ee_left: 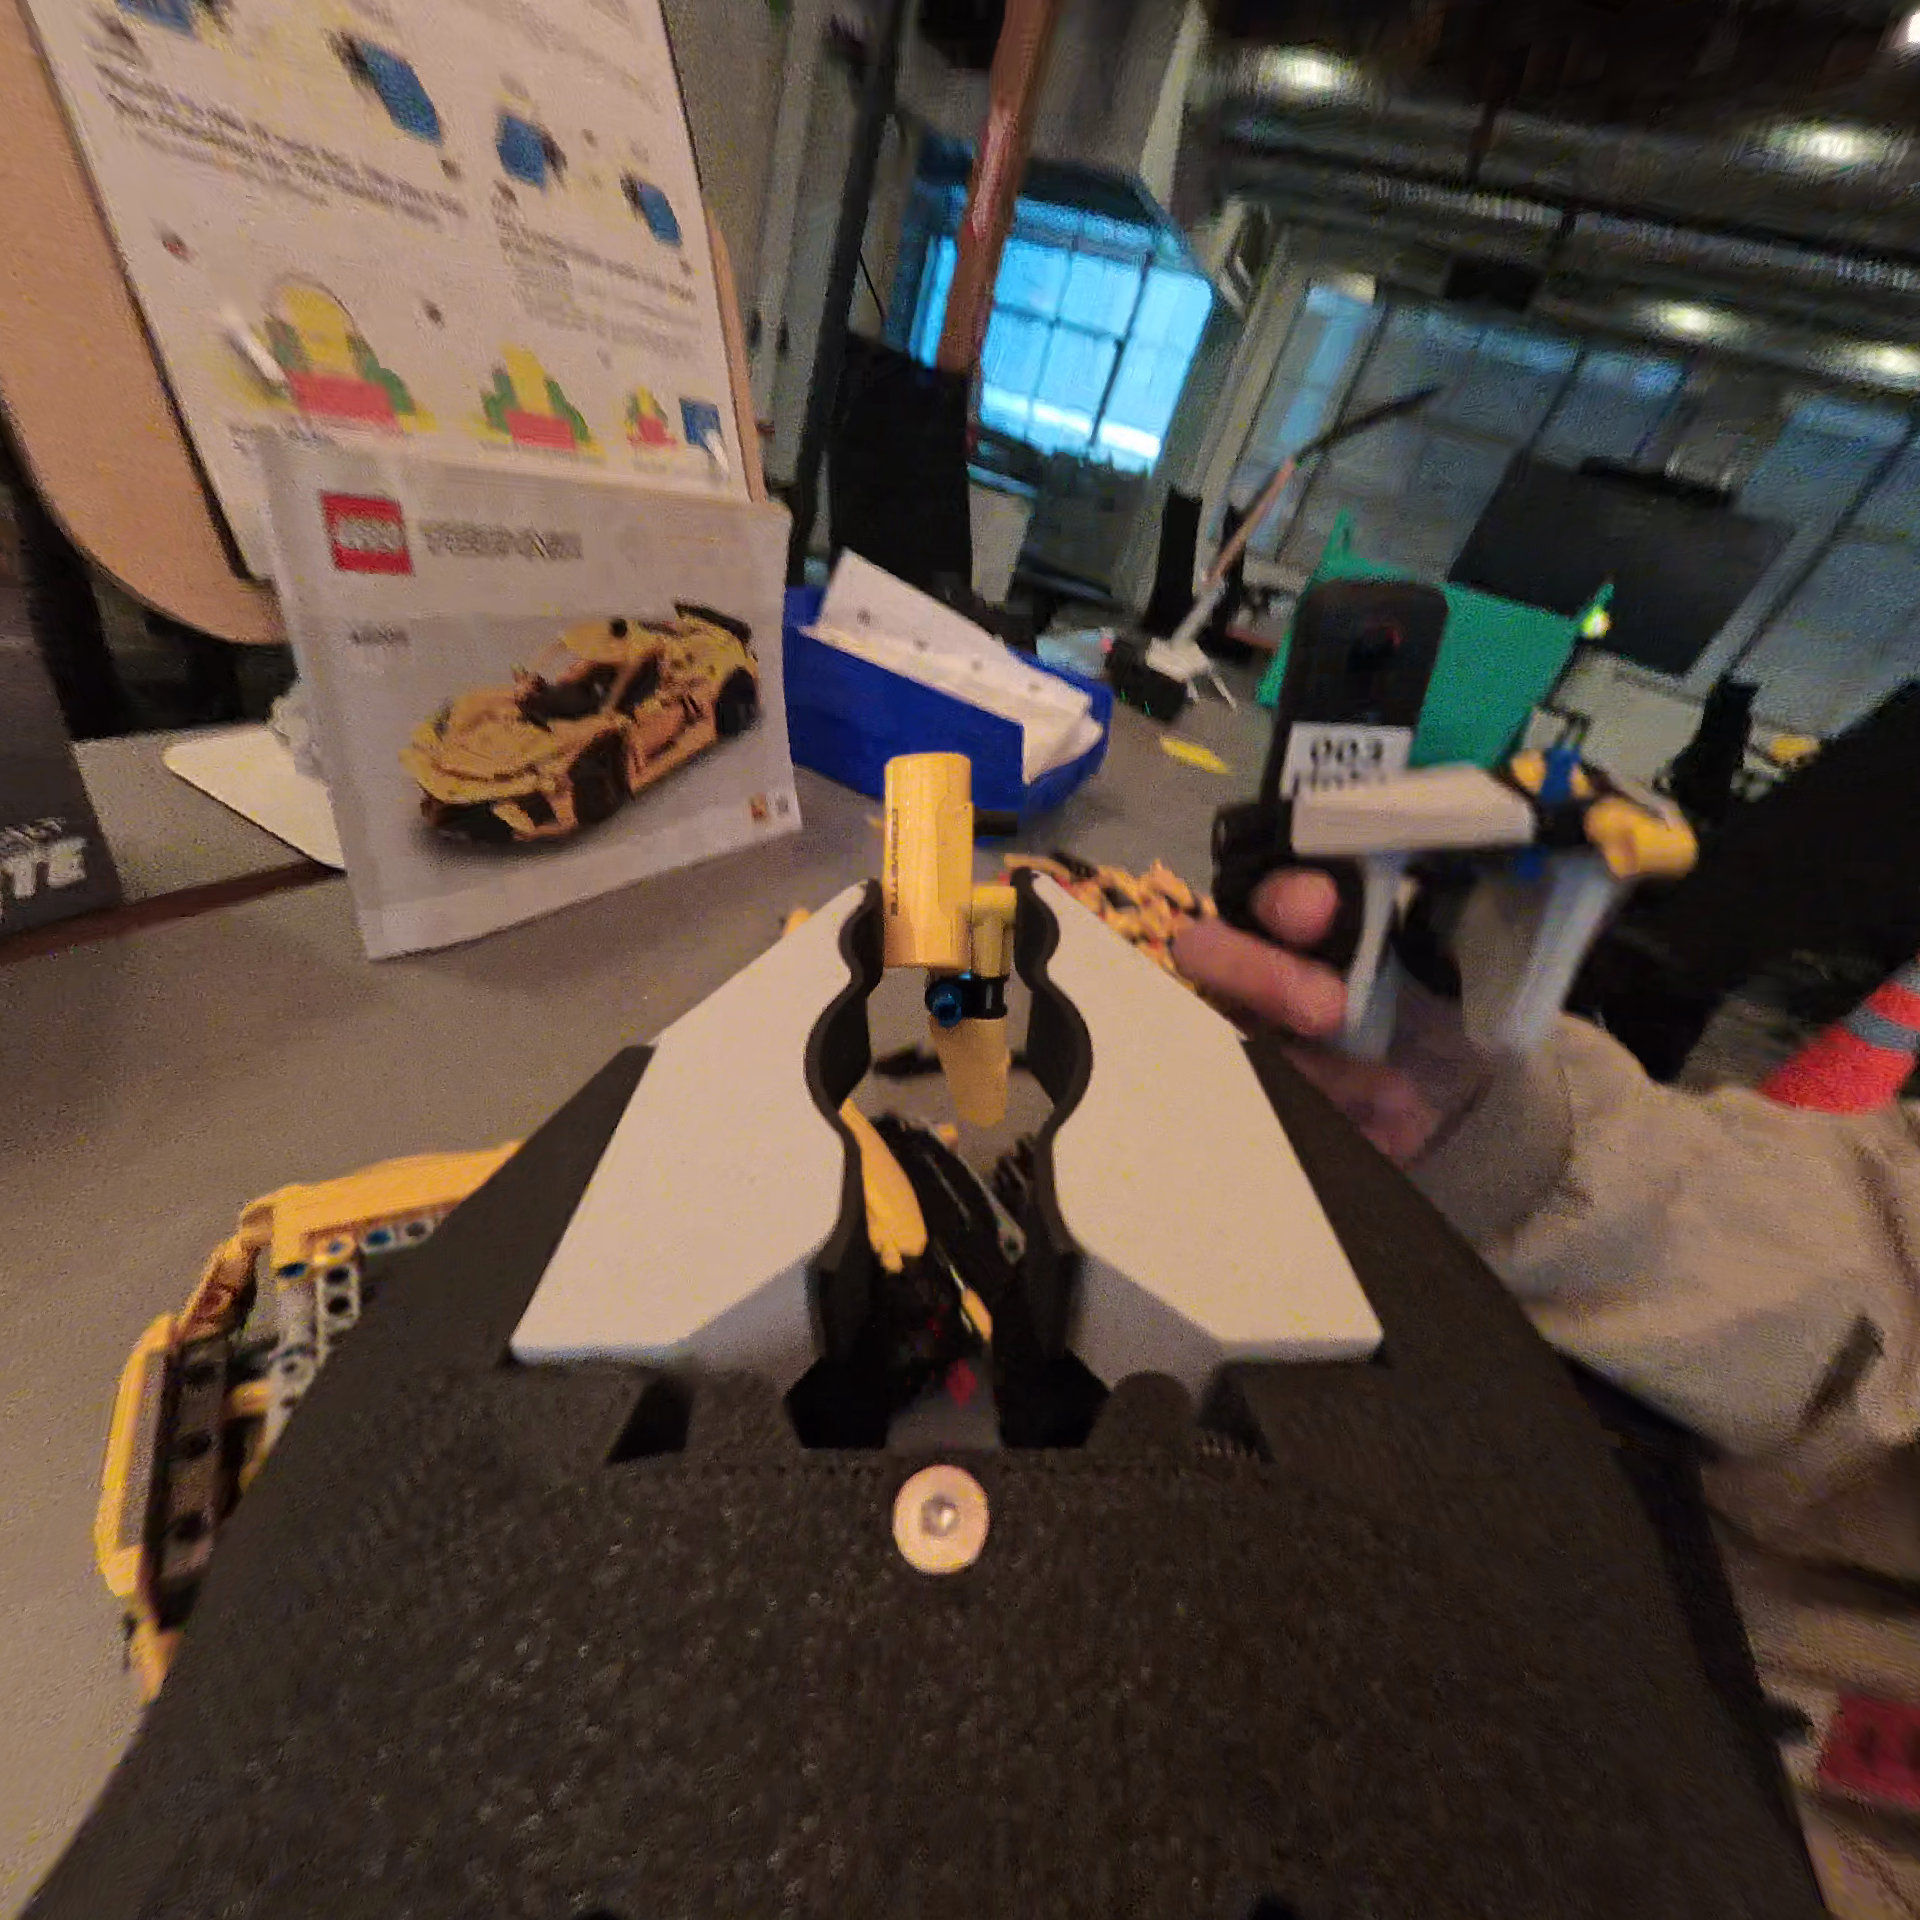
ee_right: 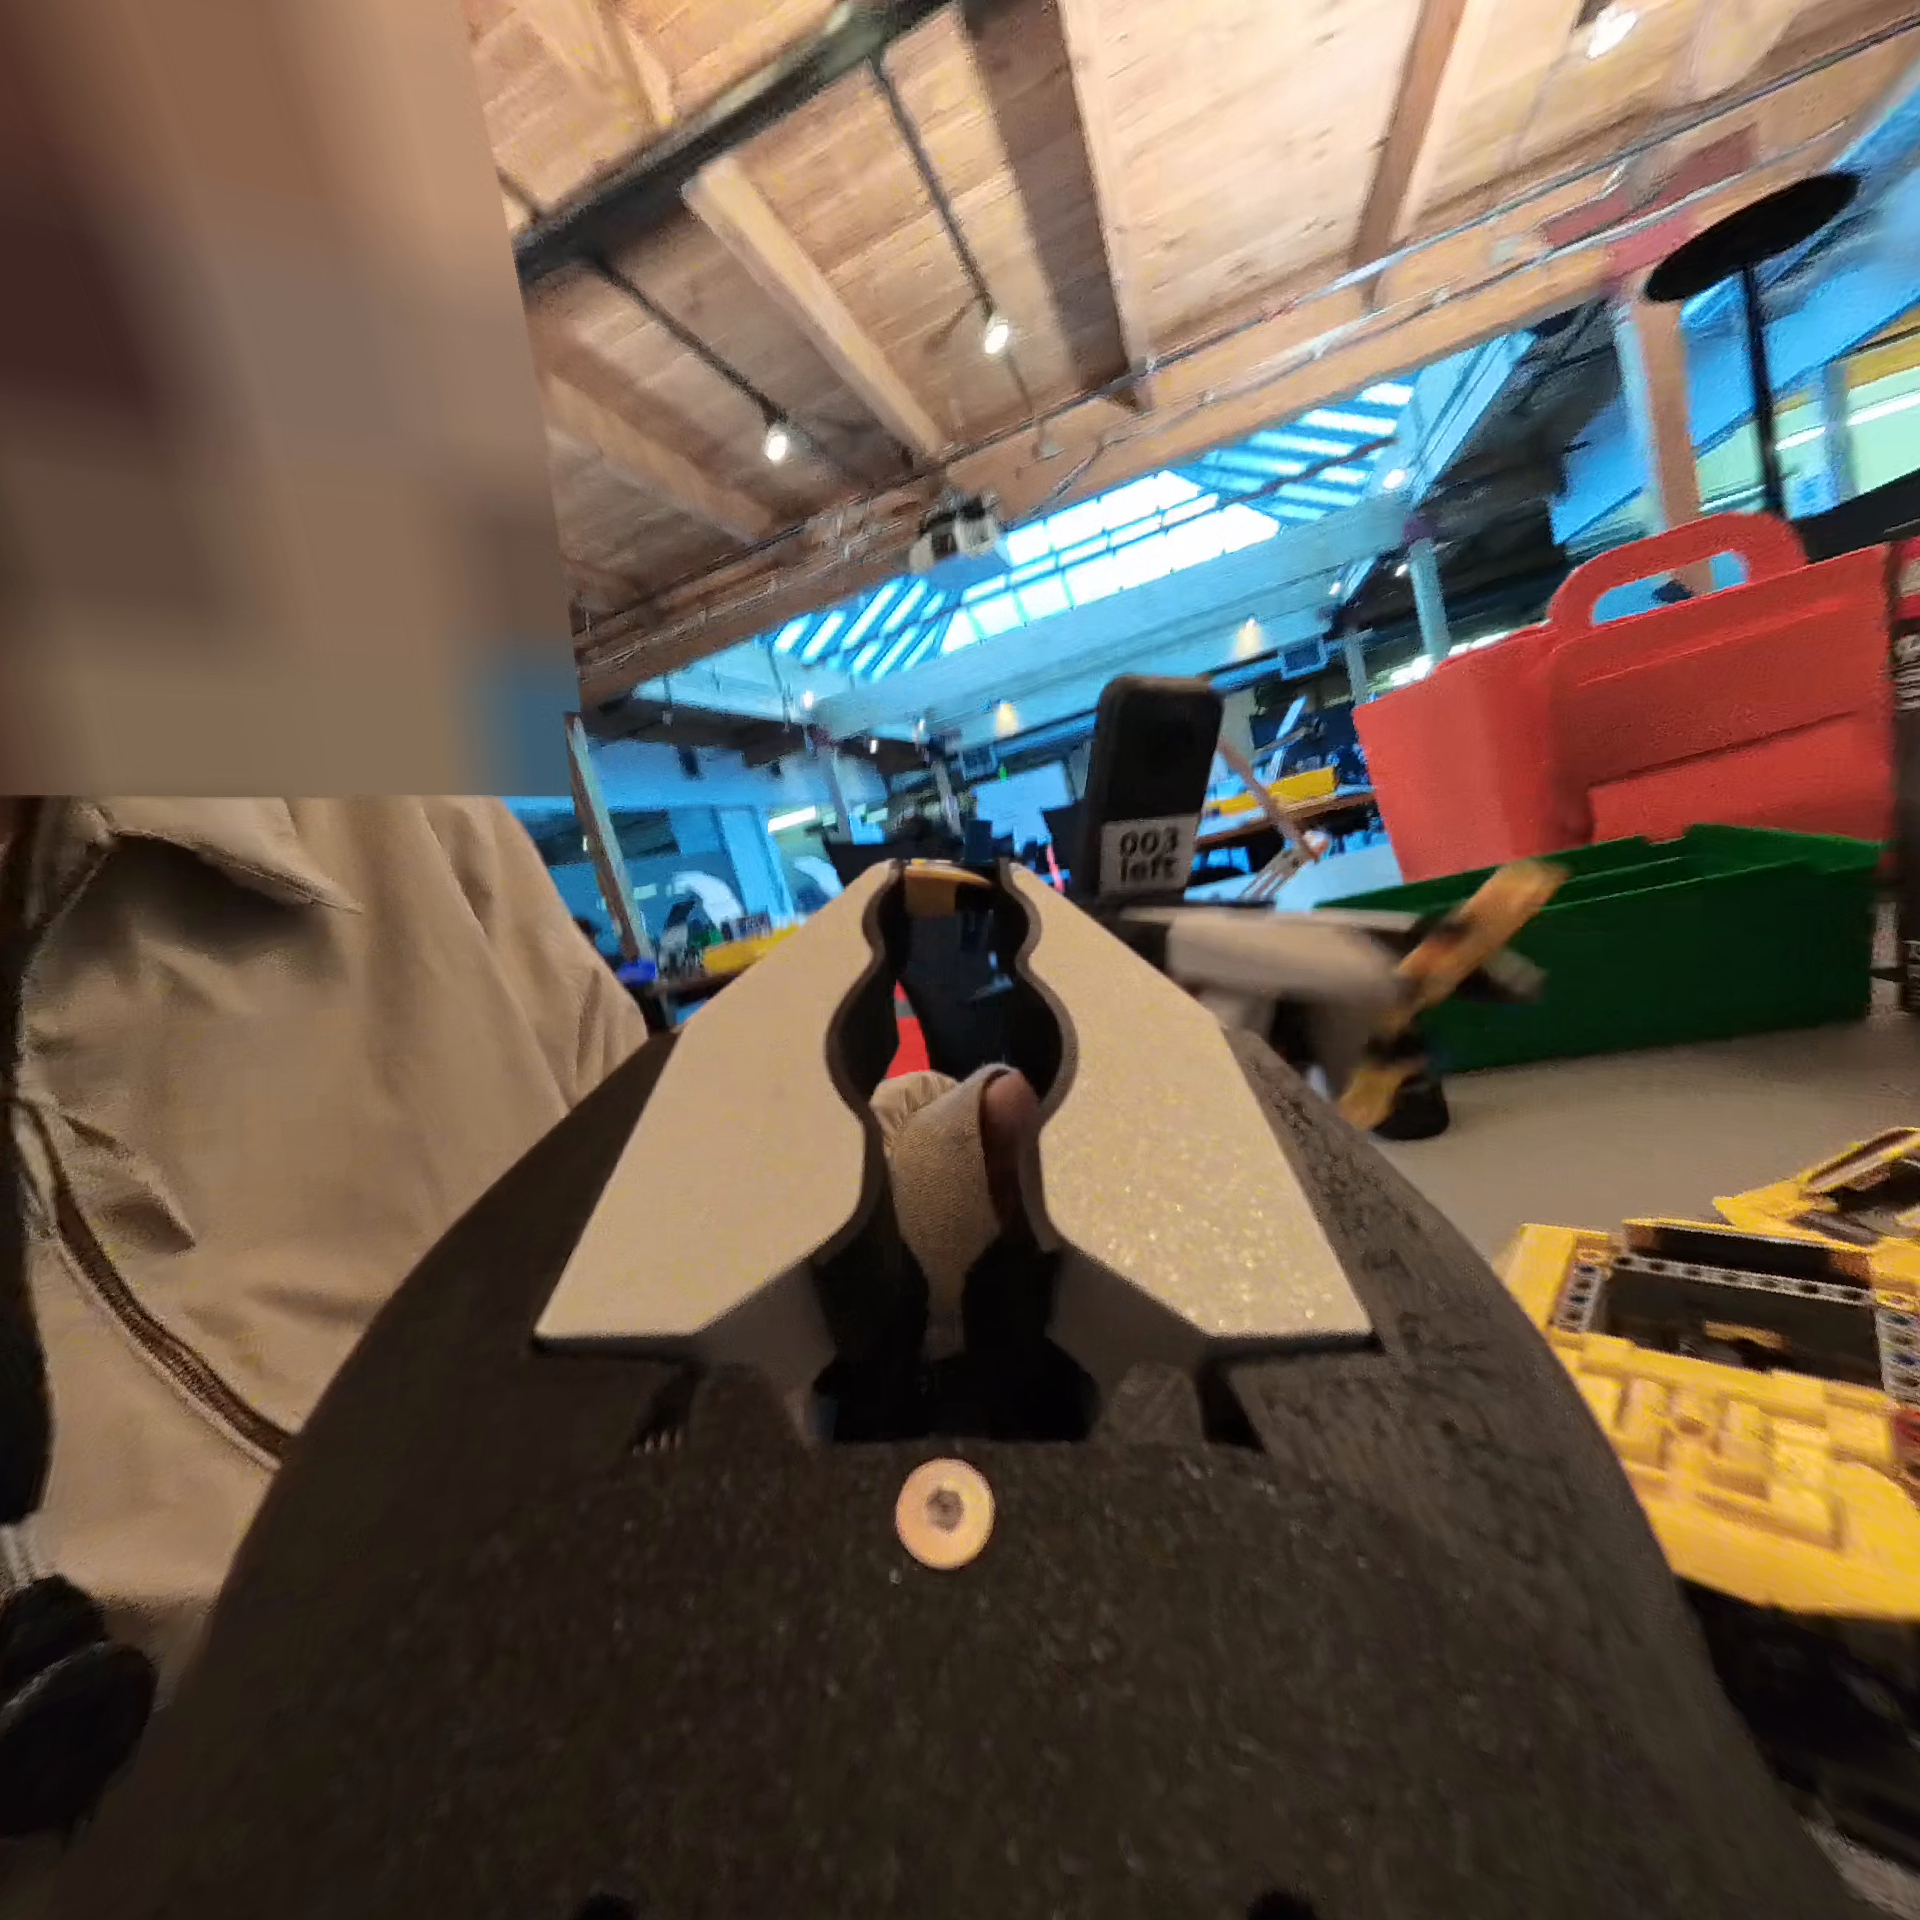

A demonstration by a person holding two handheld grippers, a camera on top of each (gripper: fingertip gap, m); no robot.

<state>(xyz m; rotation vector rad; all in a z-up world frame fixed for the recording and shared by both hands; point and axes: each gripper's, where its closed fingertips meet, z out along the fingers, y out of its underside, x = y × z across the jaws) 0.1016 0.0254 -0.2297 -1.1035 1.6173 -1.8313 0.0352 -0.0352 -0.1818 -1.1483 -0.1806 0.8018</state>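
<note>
Black gripper body, grey fingers (ee_left: 1143, 1122) (beige sleeve (ee_left: 1662, 1247)).

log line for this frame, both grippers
left gripper: shut on yellow brick piece | right gripper: shut on small yellow-black piece | yellow car chassis on table

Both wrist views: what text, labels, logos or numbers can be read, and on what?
I cannot copy wording; it stands here:
Booklet with yellow car cover: red logo, heading, blurred.
Instruction sheet behind it: print blurred.
Yellow part in the left hand-held gripper: tiny lettering, unreadable.
White tag on that gripper's body: short, legible.
Dark box: letters cut off.
</note>
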